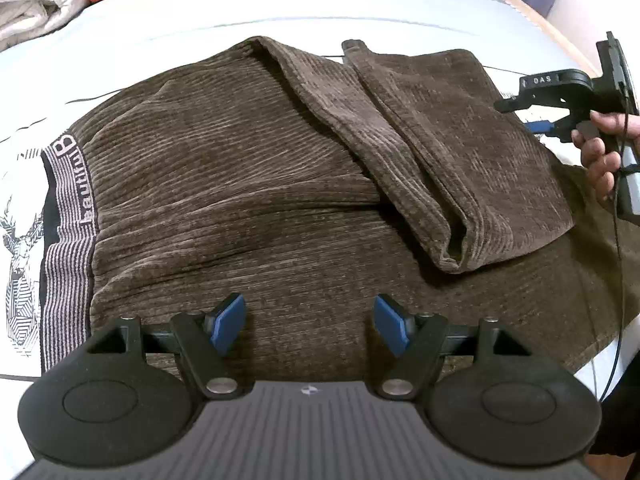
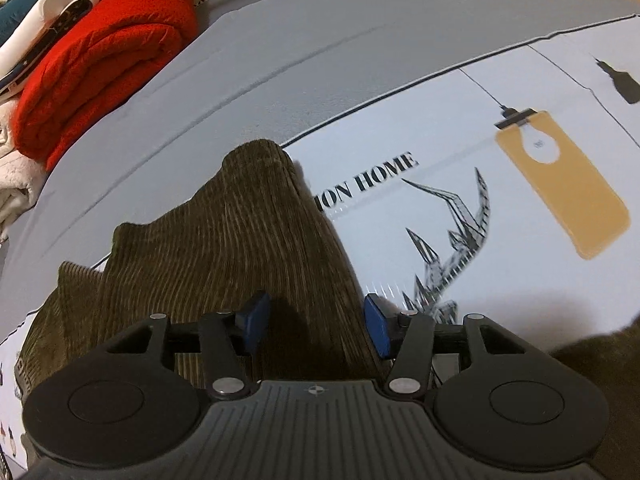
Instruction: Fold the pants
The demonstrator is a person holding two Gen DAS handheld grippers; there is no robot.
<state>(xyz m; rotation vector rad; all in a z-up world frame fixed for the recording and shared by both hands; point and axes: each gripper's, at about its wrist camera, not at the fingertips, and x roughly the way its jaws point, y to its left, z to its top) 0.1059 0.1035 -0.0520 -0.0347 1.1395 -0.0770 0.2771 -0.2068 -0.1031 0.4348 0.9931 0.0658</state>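
Observation:
Brown corduroy pants [image 1: 248, 184] lie on a printed bed sheet [image 1: 280, 4], with the striped waistband [image 1: 70, 224] at the left. The leg ends [image 1: 440, 152] are folded back over the upper part. My left gripper [image 1: 310, 326] is open and empty, hovering over the near edge of the pants. My right gripper [image 2: 314, 326] is open and empty over the folded leg fabric [image 2: 240, 240]. It also shows in the left wrist view [image 1: 560, 96] at the pants' right edge, held by a hand.
A folded red blanket [image 2: 104, 60] and white and teal laundry [image 2: 24, 8] are piled at the bed's far left. The sheet [image 2: 400, 128] has deer, lamp and lettering prints. A wooden bed frame edge [image 1: 532, 12] runs at the far right.

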